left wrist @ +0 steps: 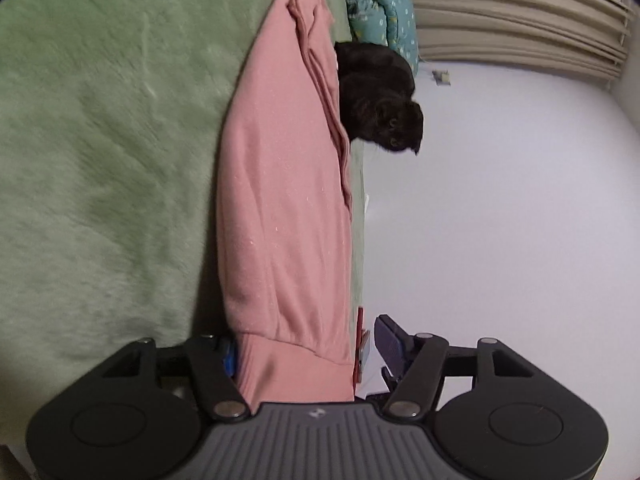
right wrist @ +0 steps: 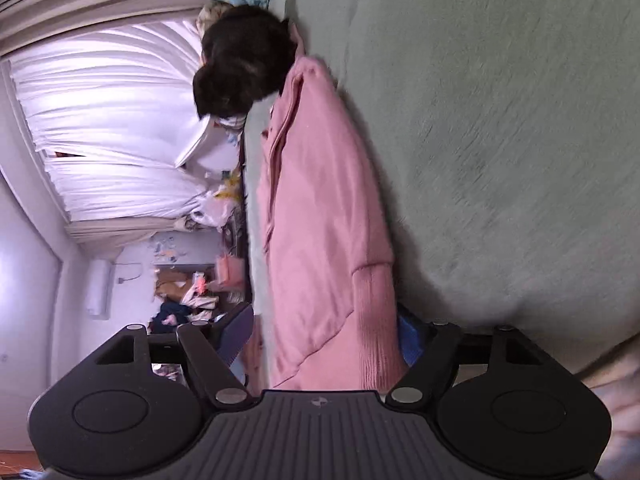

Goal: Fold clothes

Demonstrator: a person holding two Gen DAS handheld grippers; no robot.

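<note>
We see the pink knitted sweater (left wrist: 280,208) lying on the green fuzzy blanket (left wrist: 100,160), its ribbed hem between both open grippers (left wrist: 304,348) (right wrist: 328,344), pads not pressing.

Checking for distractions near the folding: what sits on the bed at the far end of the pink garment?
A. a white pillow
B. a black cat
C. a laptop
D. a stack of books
B: a black cat lies at the far end of the pink garment on the green blanket.
</note>
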